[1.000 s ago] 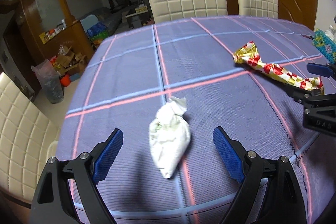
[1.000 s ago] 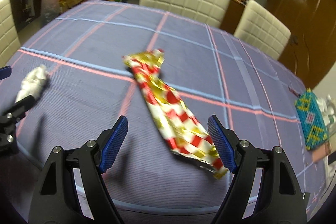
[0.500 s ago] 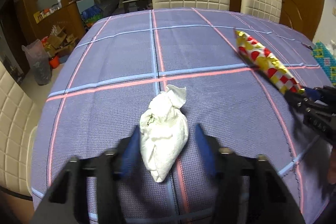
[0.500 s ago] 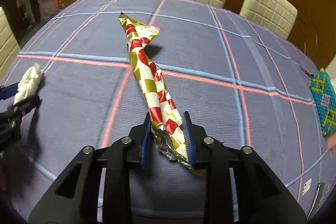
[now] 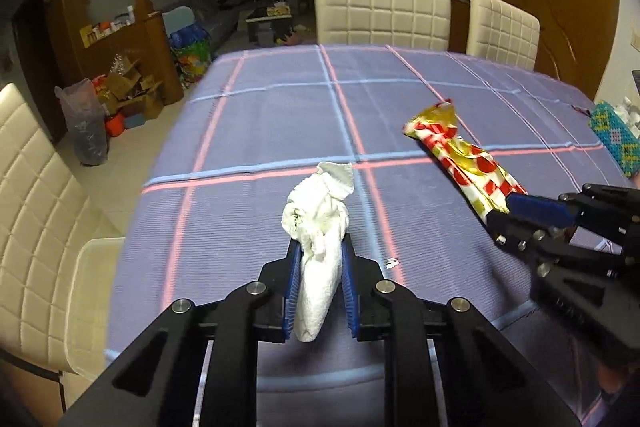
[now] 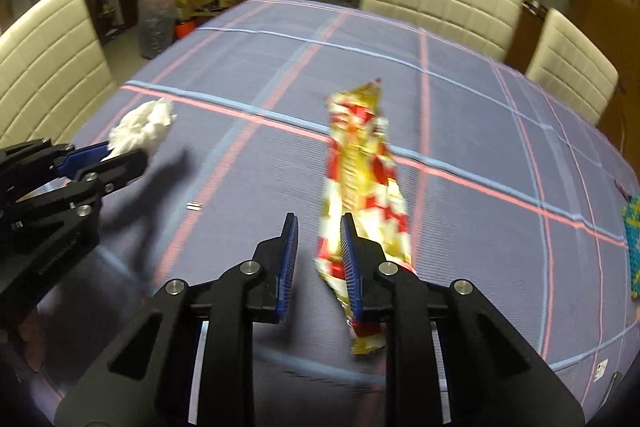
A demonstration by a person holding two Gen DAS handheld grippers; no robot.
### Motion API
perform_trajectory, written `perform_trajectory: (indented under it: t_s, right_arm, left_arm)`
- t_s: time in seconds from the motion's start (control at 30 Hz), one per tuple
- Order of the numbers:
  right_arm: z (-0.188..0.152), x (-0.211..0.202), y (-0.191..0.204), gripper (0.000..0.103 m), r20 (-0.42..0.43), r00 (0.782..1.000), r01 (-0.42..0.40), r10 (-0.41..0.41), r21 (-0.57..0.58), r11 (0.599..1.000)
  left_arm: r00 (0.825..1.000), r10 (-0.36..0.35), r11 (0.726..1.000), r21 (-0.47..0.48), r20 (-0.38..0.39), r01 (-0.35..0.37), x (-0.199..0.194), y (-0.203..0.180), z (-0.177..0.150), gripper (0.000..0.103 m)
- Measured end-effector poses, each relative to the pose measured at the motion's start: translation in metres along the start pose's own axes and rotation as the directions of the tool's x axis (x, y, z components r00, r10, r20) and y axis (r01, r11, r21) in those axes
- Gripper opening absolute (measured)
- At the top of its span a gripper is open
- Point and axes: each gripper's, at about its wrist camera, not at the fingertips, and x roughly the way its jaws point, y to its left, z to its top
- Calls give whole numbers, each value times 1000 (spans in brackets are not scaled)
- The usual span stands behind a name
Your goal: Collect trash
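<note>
My left gripper [image 5: 319,259] is shut on a crumpled white paper towel [image 5: 318,223] and holds it above the purple checked tablecloth [image 5: 280,115]. The towel also shows at the left of the right wrist view [image 6: 142,127], in the left gripper [image 6: 116,157]. My right gripper [image 6: 319,233] holds a red, white and gold snack wrapper [image 6: 360,163] that sticks out forward. The wrapper sits against the right pad, with a gap to the left pad. In the left wrist view the right gripper [image 5: 516,211] grips the wrapper [image 5: 460,155] by its near end.
Cream padded chairs stand at the far side [image 5: 380,7] and the left [image 5: 36,195]. A teal beaded pouch [image 5: 616,139] lies at the table's right edge. A clear bin [image 5: 92,299] sits on the left chair. Boxes and a bag [image 5: 86,131] clutter the floor at left.
Both grippers closed from wide open. The left one took hold of the paper towel and lifted it. The right one took hold of the wrapper and raised it off the cloth.
</note>
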Motion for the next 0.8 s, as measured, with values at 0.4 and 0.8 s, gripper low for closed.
perform_trajectory:
  t_s: [0.4, 0.8]
  right_arm:
    - [20, -16, 102, 23, 30, 998, -55, 60, -148, 987]
    - [27, -8, 65, 70, 30, 999, 27, -26, -30, 999]
  left_arm:
    - [990, 132, 989, -73, 55, -127, -40, 79, -20, 19]
    - [992, 115, 988, -112, 46, -109, -36, 95, -22, 19]
